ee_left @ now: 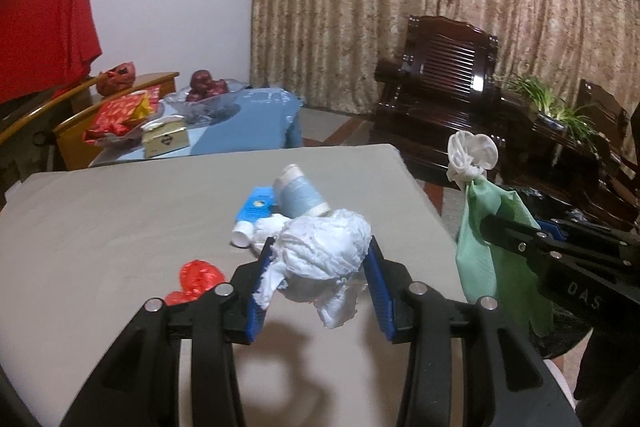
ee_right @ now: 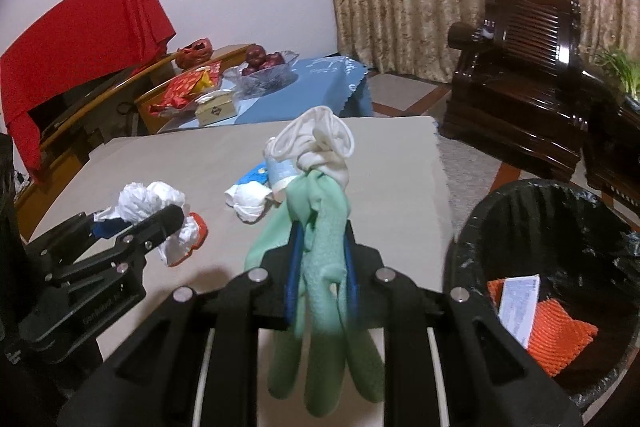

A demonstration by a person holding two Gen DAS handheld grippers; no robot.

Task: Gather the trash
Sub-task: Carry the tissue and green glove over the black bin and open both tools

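Note:
My left gripper [ee_left: 320, 259] is shut on a crumpled white tissue wad [ee_left: 324, 247] and holds it above the beige table [ee_left: 120, 219]; the wad also shows in the right wrist view [ee_right: 152, 203]. My right gripper [ee_right: 322, 259] is shut on a green and white rubber glove [ee_right: 320, 247] that hangs down, held near the table's right edge; the glove shows in the left wrist view [ee_left: 484, 227]. On the table lie a red wrapper [ee_left: 198, 279], a blue tube [ee_left: 254, 211], a pale blue roll [ee_left: 300, 195] and another white tissue [ee_right: 250, 203].
A bin with a black liner [ee_right: 480, 227] stands on the floor right of the table, holding an orange net [ee_right: 560, 339] and a paper slip. Behind are a blue-clothed table with a fruit bowl [ee_left: 204, 99], a dark wooden armchair [ee_left: 448, 83] and curtains.

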